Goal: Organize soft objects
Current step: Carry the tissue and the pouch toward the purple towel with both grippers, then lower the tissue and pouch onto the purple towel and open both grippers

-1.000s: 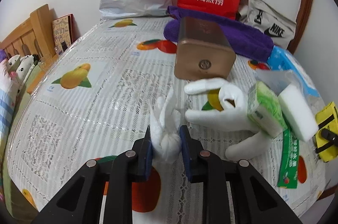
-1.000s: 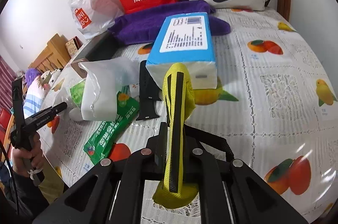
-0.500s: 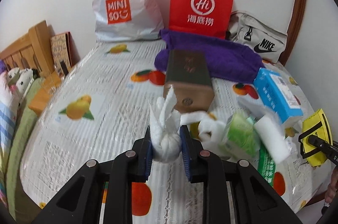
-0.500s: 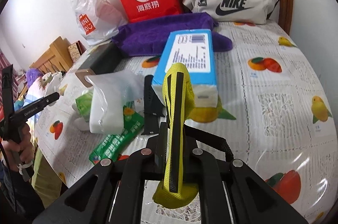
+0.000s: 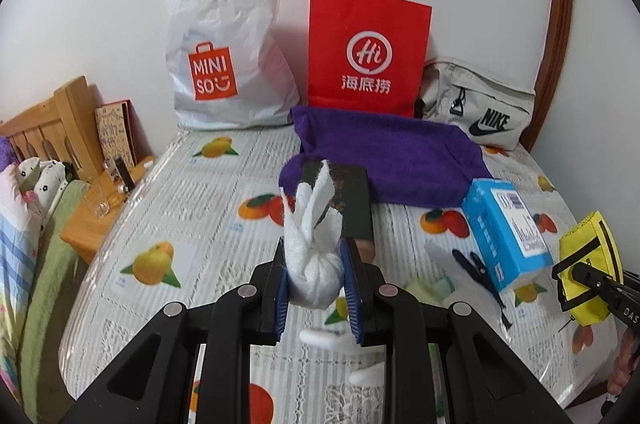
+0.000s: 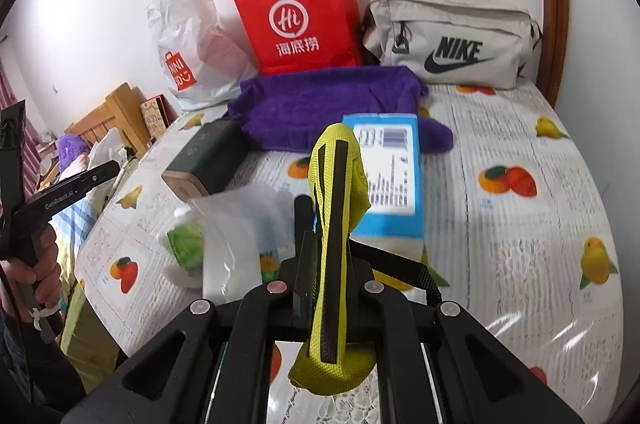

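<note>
Aloft, left claw (image 5: 316, 278) clamped on a knotted white cloth bundle (image 5: 314, 256), right claw (image 6: 326, 288) pinching a yellow pouch (image 6: 336, 224) edge-on — both above the fruit-print worktop (image 6: 520, 264), purple towel (image 5: 384, 151) behind.

A white cloth bundle (image 5: 316, 264), a yellow pouch (image 6: 338, 224) with black stripe; at twelve o'clock a red bag (image 5: 368, 51), purple towel (image 5: 384, 151); fruit-print bench cover (image 5: 180, 224).
</note>
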The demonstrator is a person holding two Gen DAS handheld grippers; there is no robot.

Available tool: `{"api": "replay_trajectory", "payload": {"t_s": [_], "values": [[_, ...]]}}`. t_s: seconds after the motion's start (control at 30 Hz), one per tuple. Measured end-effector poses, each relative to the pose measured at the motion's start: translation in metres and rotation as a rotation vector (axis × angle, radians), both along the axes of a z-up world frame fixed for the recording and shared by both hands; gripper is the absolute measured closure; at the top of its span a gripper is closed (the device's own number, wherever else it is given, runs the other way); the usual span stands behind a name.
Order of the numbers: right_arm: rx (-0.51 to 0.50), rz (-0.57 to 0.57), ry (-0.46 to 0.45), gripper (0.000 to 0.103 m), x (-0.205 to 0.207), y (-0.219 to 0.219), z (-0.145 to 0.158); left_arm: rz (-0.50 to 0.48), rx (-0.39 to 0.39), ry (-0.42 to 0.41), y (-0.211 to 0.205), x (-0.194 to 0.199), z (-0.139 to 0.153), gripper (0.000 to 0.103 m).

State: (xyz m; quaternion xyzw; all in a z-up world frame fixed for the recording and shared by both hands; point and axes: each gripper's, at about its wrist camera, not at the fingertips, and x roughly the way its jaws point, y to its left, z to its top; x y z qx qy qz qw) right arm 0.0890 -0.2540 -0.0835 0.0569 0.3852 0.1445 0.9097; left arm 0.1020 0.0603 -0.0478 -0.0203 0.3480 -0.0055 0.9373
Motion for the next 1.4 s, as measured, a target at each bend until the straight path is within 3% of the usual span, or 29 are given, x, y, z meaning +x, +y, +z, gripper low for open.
{"api": "replay_trajectory", "payload": {"t_s": [0.3,0.8,1.4], "values": [[-0.013,0.008,-0.027,0.096,0.025,0.006,0.022,-0.007,-0.015,-0.007,-0.001,0.021,0.012,0.08],[-0.037,0.014,-0.064,0.096,0.108,0.018,0.04,-0.001,-0.077,0.079,0.009,0.087,0.001,0.08],[-0.115,0.013,-0.003,0.096,0.235,0.016,0.011,-0.038,-0.109,0.178,-0.001,0.186,-0.024,0.08]]}}
